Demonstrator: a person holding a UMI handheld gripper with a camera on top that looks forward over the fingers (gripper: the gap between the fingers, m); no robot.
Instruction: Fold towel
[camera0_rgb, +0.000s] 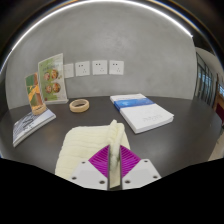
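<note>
**Towel pinched at its near edge, fold under way**

The towel (88, 148) is pale yellow and lies on the dark table (180, 140) just ahead of me, its near part rising up into my gripper (112, 165). A raised fold of cloth runs between the two fingers, and the purple pads (101, 160) look pressed against it from both sides, so I judge the gripper is closed on the towel's edge. The rest of the cloth spreads away to the left of the fingers, ribbed and a little rumpled.

I judge it light, soft and limp: it will drape and sag from wherever I hold it, and the free part will drag on the table. A hold at a corner or along the hem should carry the edge over cleanly; a hold mid-cloth would bunch it.

Beyond the towel sits a white book (142, 112) with a blue spine edge, to the right. A tape roll (78, 104) lies further back. A magazine (32, 122) lies at the left, and a stand-up card (52, 80) leans against the wall.
</note>
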